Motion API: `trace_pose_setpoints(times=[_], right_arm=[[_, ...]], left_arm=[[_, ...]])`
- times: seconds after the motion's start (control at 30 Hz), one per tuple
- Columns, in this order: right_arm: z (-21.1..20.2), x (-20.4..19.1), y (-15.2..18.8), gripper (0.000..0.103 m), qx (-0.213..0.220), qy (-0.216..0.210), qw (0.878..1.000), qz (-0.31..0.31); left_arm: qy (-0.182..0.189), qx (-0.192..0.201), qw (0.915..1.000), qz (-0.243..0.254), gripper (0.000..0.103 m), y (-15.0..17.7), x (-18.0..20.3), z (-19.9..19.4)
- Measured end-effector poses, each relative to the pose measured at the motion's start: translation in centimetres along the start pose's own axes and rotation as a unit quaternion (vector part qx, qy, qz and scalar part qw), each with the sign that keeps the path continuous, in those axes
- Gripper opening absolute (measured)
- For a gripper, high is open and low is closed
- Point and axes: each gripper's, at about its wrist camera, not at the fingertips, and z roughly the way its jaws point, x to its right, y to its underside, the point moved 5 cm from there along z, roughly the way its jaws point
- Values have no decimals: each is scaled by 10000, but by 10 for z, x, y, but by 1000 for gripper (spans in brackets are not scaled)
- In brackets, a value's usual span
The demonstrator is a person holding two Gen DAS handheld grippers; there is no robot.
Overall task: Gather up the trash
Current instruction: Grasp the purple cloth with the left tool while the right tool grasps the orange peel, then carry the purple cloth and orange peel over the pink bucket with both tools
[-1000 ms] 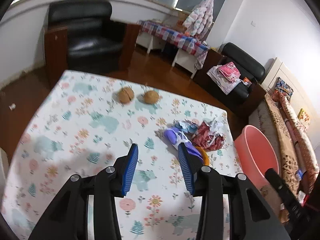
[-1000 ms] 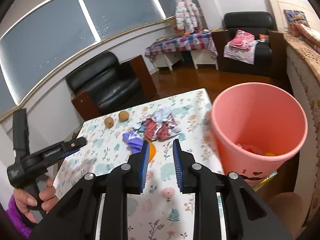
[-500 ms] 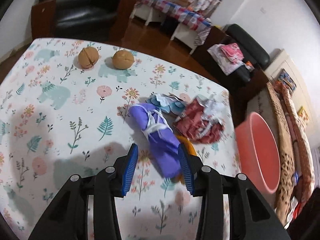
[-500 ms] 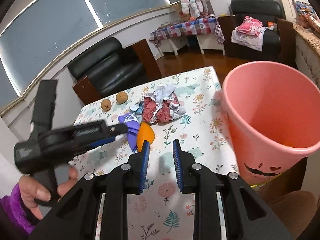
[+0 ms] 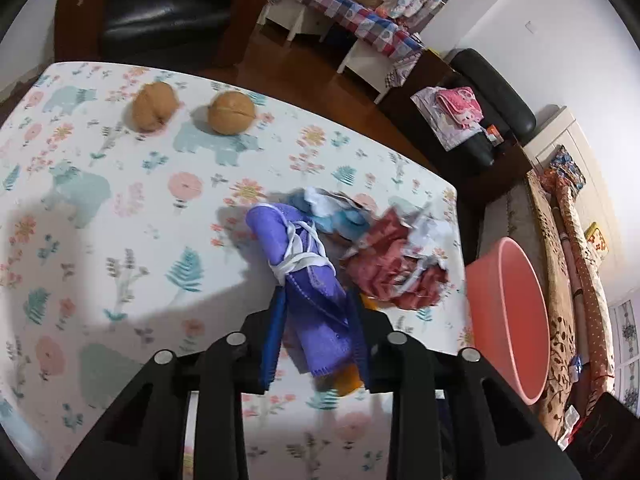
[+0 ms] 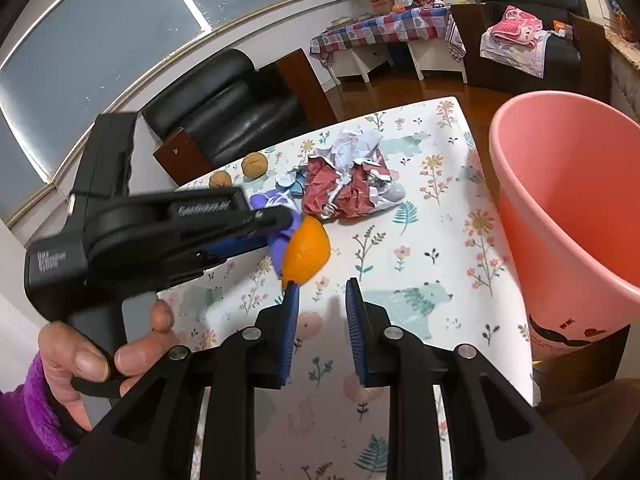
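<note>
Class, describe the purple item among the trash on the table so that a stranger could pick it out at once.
Start at the floral tablecloth and find the litter heap near the pink bucket. At the heap's near edge lies the purple face mask, between the closing left gripper fingers. Unlike the crumpled red paper beside it, it is smooth cloth tied round with white straps.

Bright indoor light, fisheye-warped, slightly blurred

Free room: bare tablecloth point(image 5: 100, 240) left of the trash pile, open up to two walnuts point(image 5: 188, 112) near the far edge. Strip between pile and pink bucket point(image 6: 560, 208) open for the right gripper point(image 6: 322, 292). Obstacles: crumpled red-white paper point(image 6: 352, 184) crowds purple mask point(image 5: 304, 264); orange peel point(image 6: 306, 252) apparently touches it, view blurred. Left gripper point(image 5: 316, 316), closing around the mask, blocks the pile's left side.
</note>
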Motion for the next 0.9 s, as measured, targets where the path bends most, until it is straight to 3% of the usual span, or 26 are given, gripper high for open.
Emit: trace_pose_setpoints(times=[0.2,0.3,0.4,0.7,0.8,0.87,0.9], right_arm=[[16,-9,-7,25,-147,66,9999,30],[25,-16,-12,35,-127,222,9996,-84],[35,-18,-15,36,-182,384,9991,-88],[56,-19,-18,36,-261,682,9971,-206],[57,-16,-18,35,-259,680,9972,-164],[55,-17,-16,23,-256,658,9973,-195],[54,-17,-15,23,-261,674,9971,-221]], left_arm=[[-81,278,9996,50,26,-1,-28,-27],[-144,460,9988,104,26,-1,-43,-43],[-218,599,9978,191,26,1,-55,-56],[-152,645,9977,175,26,7,-74,-68],[-119,663,9976,176,26,9,-76,-71],[-105,683,9974,194,26,10,-74,-72],[-96,694,9973,203,26,10,-74,-73]])
